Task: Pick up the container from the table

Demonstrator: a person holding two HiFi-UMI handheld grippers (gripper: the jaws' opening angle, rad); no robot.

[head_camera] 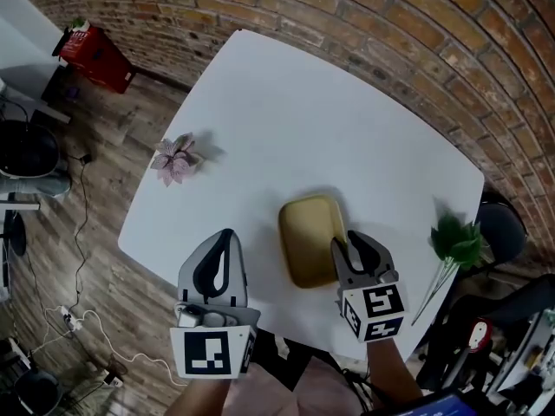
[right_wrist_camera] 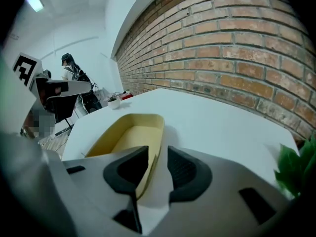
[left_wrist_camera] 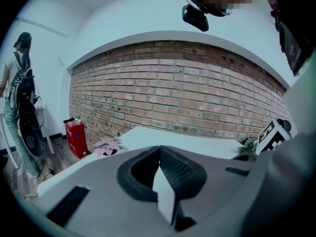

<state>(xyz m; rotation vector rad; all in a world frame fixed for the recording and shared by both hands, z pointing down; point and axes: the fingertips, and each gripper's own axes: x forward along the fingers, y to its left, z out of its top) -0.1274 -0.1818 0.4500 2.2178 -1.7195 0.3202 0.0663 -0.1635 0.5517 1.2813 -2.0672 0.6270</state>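
— Yellow and smooth, the container is a shallow tray with rounded corners. It lies on the white worktop, close to the front edge.
— And the right gripper?
— Its jaws stand apart, one black ribbed pad inside the container and one outside. The thin right wall, at its near end, is between them. A gap shows beside the outer pad, so they do not clamp it.
— The left gripper?
— Its jaws meet at the tips, with nothing between them. It hangs near the front edge, left of the container and apart from it.
— Other things?
— A pink flower at the left edge, green leaves at the right.
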